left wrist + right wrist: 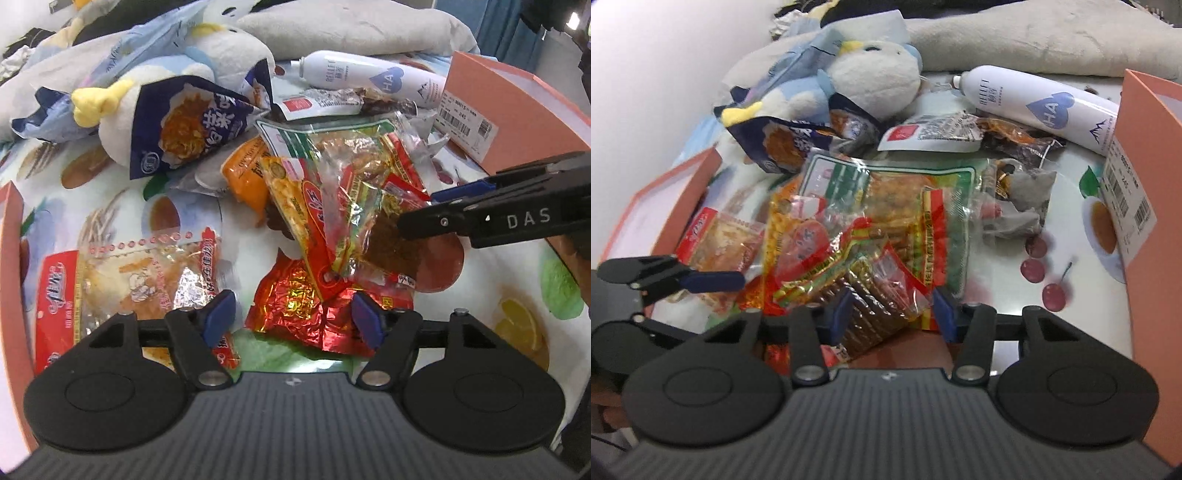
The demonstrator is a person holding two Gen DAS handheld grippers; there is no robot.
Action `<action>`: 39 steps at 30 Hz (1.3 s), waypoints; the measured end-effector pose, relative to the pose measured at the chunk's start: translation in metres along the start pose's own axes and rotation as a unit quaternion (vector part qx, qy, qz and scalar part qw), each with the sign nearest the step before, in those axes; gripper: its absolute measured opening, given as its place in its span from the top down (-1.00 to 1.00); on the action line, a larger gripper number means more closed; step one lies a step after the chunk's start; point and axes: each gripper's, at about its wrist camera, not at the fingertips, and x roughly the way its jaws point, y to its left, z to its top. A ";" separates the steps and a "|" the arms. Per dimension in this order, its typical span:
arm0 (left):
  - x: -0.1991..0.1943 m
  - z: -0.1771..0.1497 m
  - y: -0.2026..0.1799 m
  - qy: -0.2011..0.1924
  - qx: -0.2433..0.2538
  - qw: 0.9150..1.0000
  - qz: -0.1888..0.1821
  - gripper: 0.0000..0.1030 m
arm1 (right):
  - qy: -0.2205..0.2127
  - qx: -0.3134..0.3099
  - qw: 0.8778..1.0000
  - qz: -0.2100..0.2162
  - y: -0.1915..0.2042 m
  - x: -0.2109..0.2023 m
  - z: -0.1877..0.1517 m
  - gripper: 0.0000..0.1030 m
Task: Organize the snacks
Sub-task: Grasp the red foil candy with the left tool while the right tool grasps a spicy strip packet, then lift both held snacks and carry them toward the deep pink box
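Snack packets lie heaped on a fruit-print cloth [110,206]. My left gripper [293,321] is open and low over a crinkled red foil packet [295,306]. Its right pad is at the packet's edge, and a sliver of cloth shows beside its left pad. My right gripper [892,314] is shut on a clear packet of brown biscuits [875,306] that still rests on the pile. One of its fingers [443,221] shows in the left wrist view over the same packet [388,243]. A finger of the left gripper [713,280] reaches in from the left in the right wrist view.
Salmon-pink boxes stand on both sides: box [1148,155] on the right, box [665,192] on the left. A white bottle [369,74], a plush toy [207,55], a dark blue bag [184,122] and a green-edged packet [886,184] lie behind. Pillows fill the back.
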 end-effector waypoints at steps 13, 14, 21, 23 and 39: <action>0.006 0.001 -0.007 0.001 0.003 1.000 -0.002 -0.03 | 0.024 0.012 0.992 0.119 -0.021 0.004 0.009 0.05; 0.005 0.001 -0.005 0.003 -0.004 1.000 0.001 0.03 | 0.024 0.000 0.993 0.113 -0.019 0.002 0.009 0.28; -0.011 -0.007 0.001 0.015 -0.062 0.998 -0.014 0.19 | 0.029 0.003 0.996 0.081 -0.022 -0.020 0.000 0.82; -0.016 -0.013 -0.002 0.018 -0.079 0.997 -0.018 0.19 | 0.030 0.006 0.997 0.077 -0.020 -0.029 -0.006 0.84; -0.092 -0.080 -0.057 -0.001 -0.153 0.988 0.031 0.19 | 0.019 0.038 0.999 0.019 0.000 -0.112 -0.077 0.89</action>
